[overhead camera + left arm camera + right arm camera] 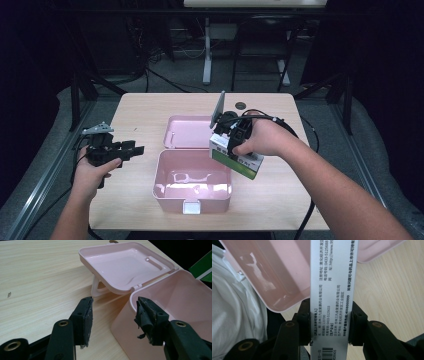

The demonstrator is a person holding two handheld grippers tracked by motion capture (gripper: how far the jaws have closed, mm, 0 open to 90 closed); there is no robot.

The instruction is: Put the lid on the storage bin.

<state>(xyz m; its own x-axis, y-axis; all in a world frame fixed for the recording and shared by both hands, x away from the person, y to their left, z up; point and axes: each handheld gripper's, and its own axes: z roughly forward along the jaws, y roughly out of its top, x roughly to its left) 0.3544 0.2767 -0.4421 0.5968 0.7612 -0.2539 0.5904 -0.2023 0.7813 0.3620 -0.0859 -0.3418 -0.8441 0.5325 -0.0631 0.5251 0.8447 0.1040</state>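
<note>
The right gripper (239,134) had its jaws clamped on a green-and-white medicine carton (236,158), held over the right rim of the open pink storage box (192,186). The left gripper (131,149) hung left of the box, jaws spread wide and empty. Judging from this, the carton could catch on the rim and twist in the grip, since it sat askew and partly outside the box.
</note>
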